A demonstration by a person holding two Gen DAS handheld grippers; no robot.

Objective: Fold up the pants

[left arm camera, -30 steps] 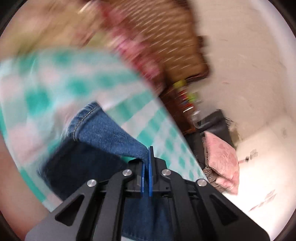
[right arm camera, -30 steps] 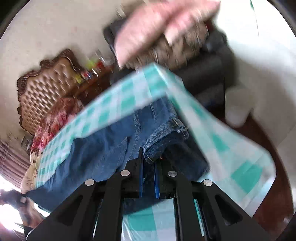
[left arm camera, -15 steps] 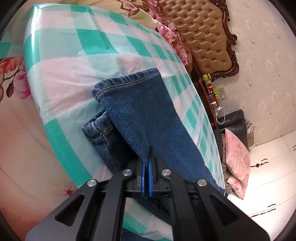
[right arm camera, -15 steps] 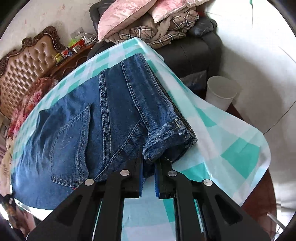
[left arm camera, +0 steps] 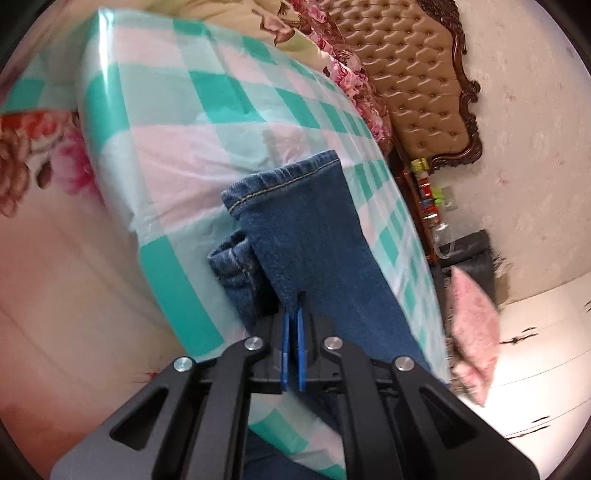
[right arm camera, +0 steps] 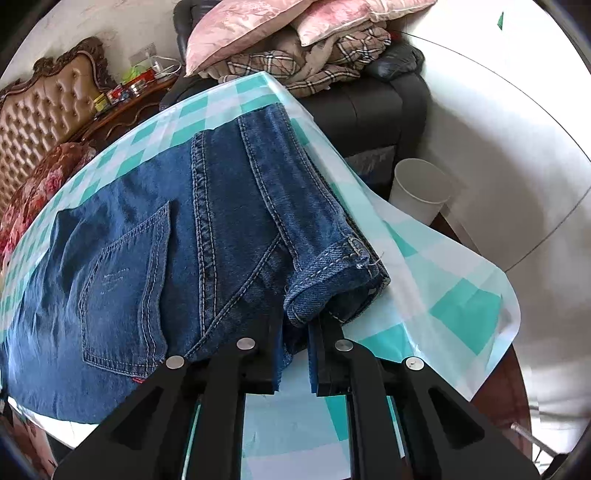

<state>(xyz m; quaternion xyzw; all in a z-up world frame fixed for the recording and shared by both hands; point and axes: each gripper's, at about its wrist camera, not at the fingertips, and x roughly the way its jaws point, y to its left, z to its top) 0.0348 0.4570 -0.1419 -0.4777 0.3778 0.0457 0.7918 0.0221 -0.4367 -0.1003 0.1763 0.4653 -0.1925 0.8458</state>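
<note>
Blue jeans lie on a table with a teal-and-white checked cloth [left arm camera: 177,122]. In the left wrist view the two leg ends [left arm camera: 306,221] lie one over the other, hems toward the far side. My left gripper [left arm camera: 291,314] is shut on the near edge of the upper leg. In the right wrist view the seat with a back pocket [right arm camera: 125,280] and the waistband [right arm camera: 332,280] lie flat. My right gripper [right arm camera: 295,328] is shut on the waistband's near corner at the table's right end.
A tufted brown headboard [left arm camera: 413,74] and floral bedding [left arm camera: 343,70] lie beyond the table. A dark sofa [right arm camera: 373,107] piled with pink pillows [right arm camera: 251,26] and a plaid blanket stands behind. A white bin [right arm camera: 421,188] is on the floor at right.
The jeans went from swinging in the air to lying flat on the cloth. Both grippers kept their hold and have settled low at the table's near edge.
</note>
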